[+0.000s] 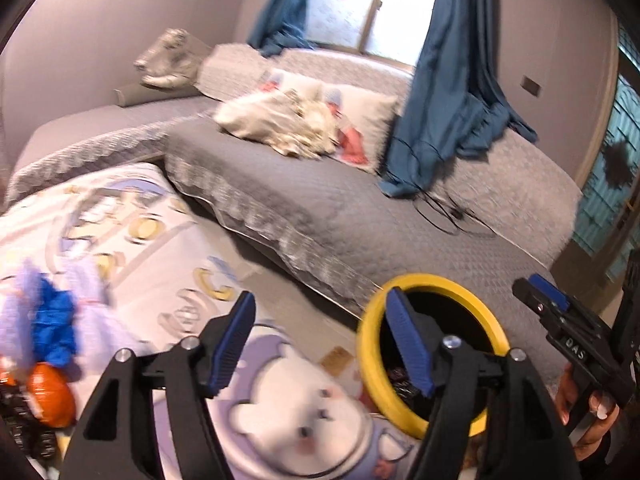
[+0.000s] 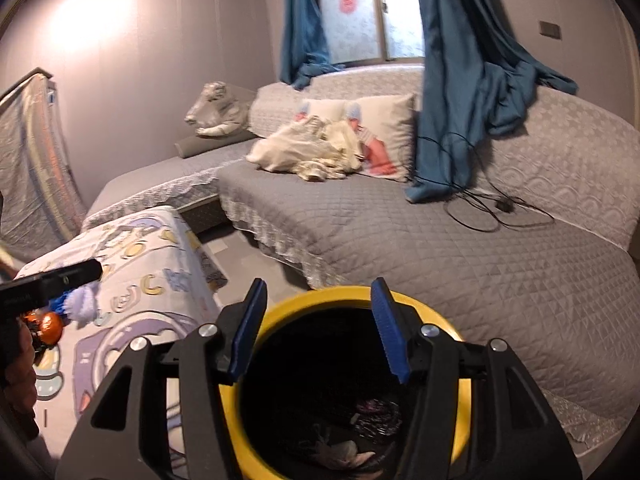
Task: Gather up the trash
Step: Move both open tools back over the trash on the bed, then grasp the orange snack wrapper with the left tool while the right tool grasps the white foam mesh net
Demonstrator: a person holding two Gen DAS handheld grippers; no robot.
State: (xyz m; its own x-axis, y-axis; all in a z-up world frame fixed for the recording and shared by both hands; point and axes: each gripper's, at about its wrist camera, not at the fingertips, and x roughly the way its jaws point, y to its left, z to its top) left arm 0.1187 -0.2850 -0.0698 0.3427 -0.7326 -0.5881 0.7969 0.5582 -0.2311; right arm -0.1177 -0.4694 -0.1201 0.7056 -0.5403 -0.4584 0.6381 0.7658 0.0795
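Observation:
A yellow-rimmed bin stands beside the table; dark wrappers lie inside. My right gripper is open and empty right over its mouth; it also shows at the right of the left wrist view. My left gripper is open and empty above the cartoon-print tablecloth; its side shows in the right wrist view. Trash lies at the table's left: an orange wrapper, a blue crumpled piece, pale purple tissue and dark wrappers.
A grey quilted corner sofa fills the back and right, with pillows, a cream cloth heap, black cables and hanging blue curtains. A tiger figure sits at the far left corner. A narrow floor strip runs between table and sofa.

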